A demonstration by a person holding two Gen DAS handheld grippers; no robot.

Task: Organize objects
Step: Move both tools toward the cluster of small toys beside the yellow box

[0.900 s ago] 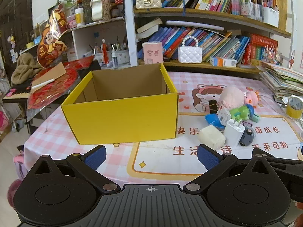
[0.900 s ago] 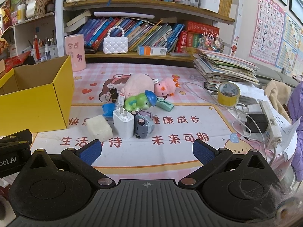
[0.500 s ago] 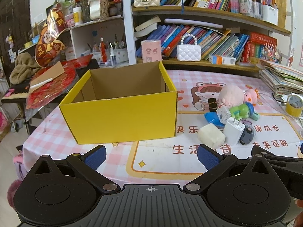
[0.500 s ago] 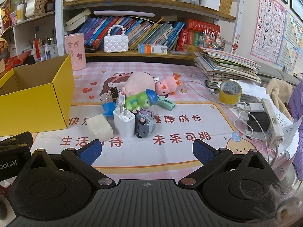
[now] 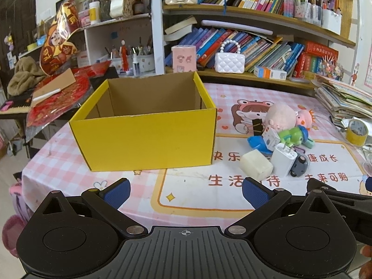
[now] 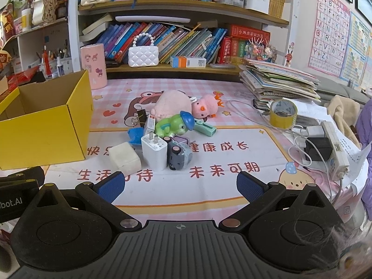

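An open yellow cardboard box [image 5: 148, 137] stands on the pink table mat; its inside looks empty. It also shows in the right wrist view [image 6: 46, 130]. To its right lies a pile of small objects: a cream block [image 6: 125, 158], a white charger [image 6: 154, 152], a grey toy car [image 6: 179, 157], a green toy with a blue cap [image 6: 175, 124], a pink plush [image 6: 172, 104] and a pink duck [image 6: 205, 109]. My left gripper [image 5: 186, 190] is open and empty, near the table's front edge before the box. My right gripper [image 6: 180, 187] is open and empty, just short of the pile.
A yellow tape roll [image 6: 283, 114], a power strip with chargers and cables [image 6: 325, 146] and a stack of books [image 6: 279, 83] sit at the right. A pink cylinder [image 6: 94, 66] and a white purse [image 6: 143, 55] stand by the bookshelf behind.
Both grippers have edged slightly forward and upward toward the table; the box and pile sit a little lower and nearer in view. Both stay open. No object has moved.
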